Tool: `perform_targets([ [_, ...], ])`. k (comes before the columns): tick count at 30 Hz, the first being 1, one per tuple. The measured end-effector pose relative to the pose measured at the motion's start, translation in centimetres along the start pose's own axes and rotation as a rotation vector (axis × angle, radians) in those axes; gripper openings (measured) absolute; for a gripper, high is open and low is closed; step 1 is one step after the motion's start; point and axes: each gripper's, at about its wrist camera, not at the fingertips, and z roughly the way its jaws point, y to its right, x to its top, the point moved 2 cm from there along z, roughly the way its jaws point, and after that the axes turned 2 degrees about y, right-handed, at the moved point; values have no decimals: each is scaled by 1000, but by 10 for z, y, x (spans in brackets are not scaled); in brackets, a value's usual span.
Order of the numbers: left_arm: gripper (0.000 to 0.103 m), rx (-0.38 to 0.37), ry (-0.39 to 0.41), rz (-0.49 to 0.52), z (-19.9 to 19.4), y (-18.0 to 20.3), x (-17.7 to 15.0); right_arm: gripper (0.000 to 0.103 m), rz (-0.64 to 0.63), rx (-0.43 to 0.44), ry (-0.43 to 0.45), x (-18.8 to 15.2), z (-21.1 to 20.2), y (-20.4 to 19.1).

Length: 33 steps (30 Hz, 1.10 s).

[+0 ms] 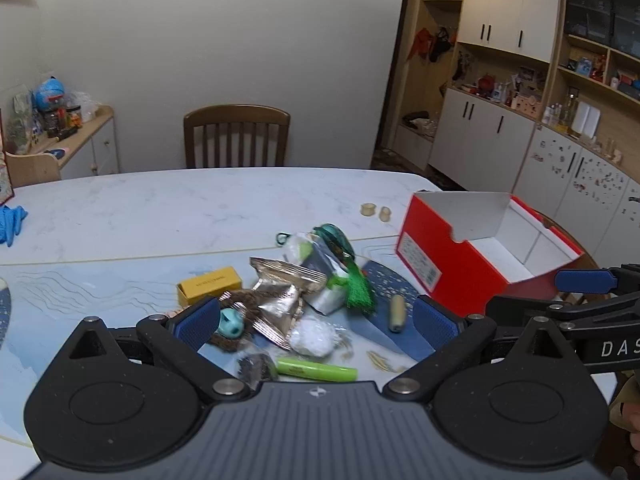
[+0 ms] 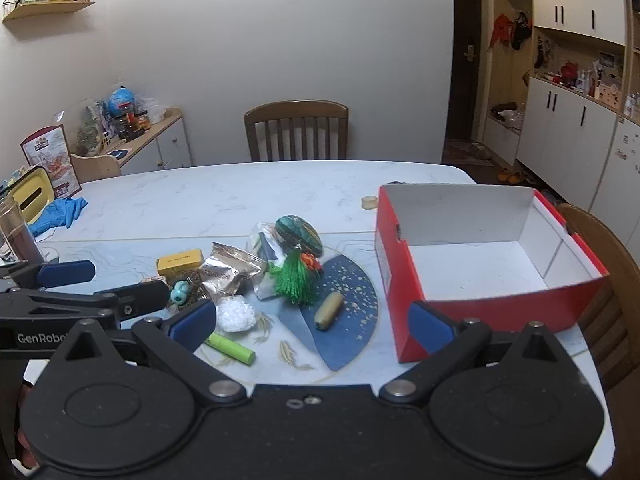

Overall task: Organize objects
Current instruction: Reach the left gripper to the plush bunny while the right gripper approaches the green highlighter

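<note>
A heap of small items lies mid-table: a yellow box (image 1: 209, 284), silver foil packets (image 1: 285, 280), a green tassel (image 1: 360, 288), a teal bead (image 1: 230, 323), a white crumpled ball (image 1: 313, 336), a lime-green tube (image 1: 316, 369) and a tan cylinder (image 1: 397, 313). An open red shoebox (image 1: 472, 260) with a white inside stands to the right, empty. My left gripper (image 1: 316, 326) hovers open just short of the heap, holding nothing. My right gripper (image 2: 312, 326) is open too, between the tan cylinder (image 2: 329, 311) and the red shoebox (image 2: 480, 264), with nothing in it.
A wooden chair (image 1: 237, 136) stands behind the table, another (image 2: 608, 280) at the right beside the box. Blue gloves (image 2: 60, 212) and a jar (image 2: 16, 232) sit at the left edge. Two small tan rings (image 1: 374, 211) lie near the box. Cabinets line the right wall.
</note>
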Motion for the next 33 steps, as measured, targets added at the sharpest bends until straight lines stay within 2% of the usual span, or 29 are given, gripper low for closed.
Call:
perform_targets([
  [10,103,33,17,-14,12,-8,8,101,-29,51,-11,11,22,-4],
  [16,103,44,-1,-7,22,-10,10,101,-46,76,-22,15,32,-4],
  [26,103,49,-36,-29,40,-16,9,94,-64,121,-49,16,48,-6],
  [33,103,76,-48,-21,50,-23,5,90,-71,134,-101,13,64,-6],
])
